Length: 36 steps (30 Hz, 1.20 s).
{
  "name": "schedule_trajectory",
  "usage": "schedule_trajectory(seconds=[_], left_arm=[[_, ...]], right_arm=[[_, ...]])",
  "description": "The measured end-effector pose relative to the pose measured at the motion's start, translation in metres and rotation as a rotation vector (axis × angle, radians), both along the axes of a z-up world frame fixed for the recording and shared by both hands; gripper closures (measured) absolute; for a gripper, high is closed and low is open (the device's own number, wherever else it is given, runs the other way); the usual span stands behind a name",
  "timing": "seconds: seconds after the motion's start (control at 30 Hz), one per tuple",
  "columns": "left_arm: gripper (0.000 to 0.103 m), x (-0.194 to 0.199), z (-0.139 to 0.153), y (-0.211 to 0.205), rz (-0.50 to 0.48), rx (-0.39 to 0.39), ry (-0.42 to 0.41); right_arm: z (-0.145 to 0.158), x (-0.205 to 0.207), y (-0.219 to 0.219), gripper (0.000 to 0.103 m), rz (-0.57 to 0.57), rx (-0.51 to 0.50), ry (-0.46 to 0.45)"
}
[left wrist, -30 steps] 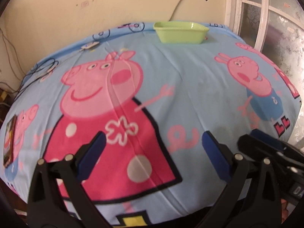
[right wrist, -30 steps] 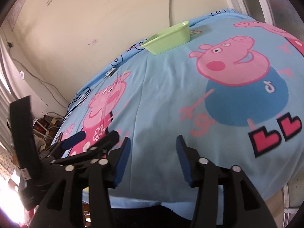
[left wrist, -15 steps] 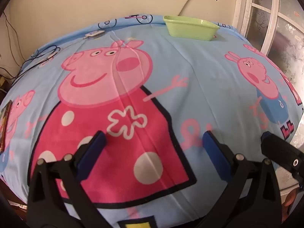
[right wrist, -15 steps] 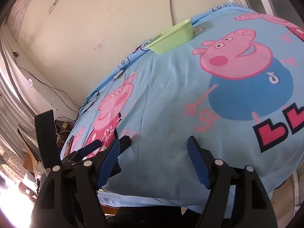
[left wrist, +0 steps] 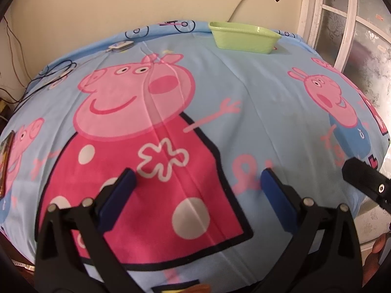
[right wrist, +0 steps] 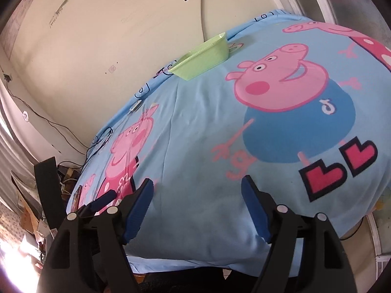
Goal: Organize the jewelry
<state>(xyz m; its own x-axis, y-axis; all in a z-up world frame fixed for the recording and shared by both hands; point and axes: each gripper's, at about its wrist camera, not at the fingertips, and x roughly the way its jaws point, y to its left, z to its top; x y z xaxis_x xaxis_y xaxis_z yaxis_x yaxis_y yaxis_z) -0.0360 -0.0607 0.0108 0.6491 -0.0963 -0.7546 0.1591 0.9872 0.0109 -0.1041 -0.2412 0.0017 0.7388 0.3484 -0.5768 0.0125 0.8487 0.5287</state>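
Note:
A light green plastic tray point(left wrist: 244, 37) stands at the far edge of a bed covered by a blue cartoon-pig blanket point(left wrist: 256, 112); in the right wrist view the tray point(right wrist: 202, 59) is far ahead, up and left of centre. I cannot make out any jewelry on the blanket. My left gripper point(left wrist: 197, 173) hovers open over the pink dress print near the front edge, nothing between its blue pads. My right gripper point(right wrist: 198, 180) is open over plain blue cloth, also holding nothing. Its black body point(left wrist: 364, 183) shows at the right of the left wrist view.
A small white device point(left wrist: 121, 46) with a cable lies at the far left of the blanket, near black wires point(left wrist: 56, 73). A flat phone-like object point(left wrist: 6, 161) lies at the left edge. A window frame point(left wrist: 342, 24) stands on the right, the wall behind.
The right gripper's jaws have spread clearly wider. The left jaws stay as wide as before. The right gripper's body has slid toward the right edge of the left wrist view.

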Motion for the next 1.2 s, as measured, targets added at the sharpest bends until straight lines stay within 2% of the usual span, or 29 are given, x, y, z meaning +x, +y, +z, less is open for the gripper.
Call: schedule_trajectory(seconds=[0.33,0.63,1.2], left_arm=[[0.005,0.0023,-0.0004,-0.0002,-0.011,-0.004,-0.025],[0.005,-0.001,-0.0004,-0.0048,-0.001,-0.004,-0.03],[0.005,-0.0045,-0.001,-0.008,0.002,-0.013,-0.062]], right_arm=[[-0.0016,0.0019,0.0022,0.031,0.055,0.045,-0.029],[-0.0035,0.0,-0.0058,0.03,0.056,0.109,-0.051],[-0.0014,0.0017,-0.0002,0.028,0.072,0.057,-0.046]])
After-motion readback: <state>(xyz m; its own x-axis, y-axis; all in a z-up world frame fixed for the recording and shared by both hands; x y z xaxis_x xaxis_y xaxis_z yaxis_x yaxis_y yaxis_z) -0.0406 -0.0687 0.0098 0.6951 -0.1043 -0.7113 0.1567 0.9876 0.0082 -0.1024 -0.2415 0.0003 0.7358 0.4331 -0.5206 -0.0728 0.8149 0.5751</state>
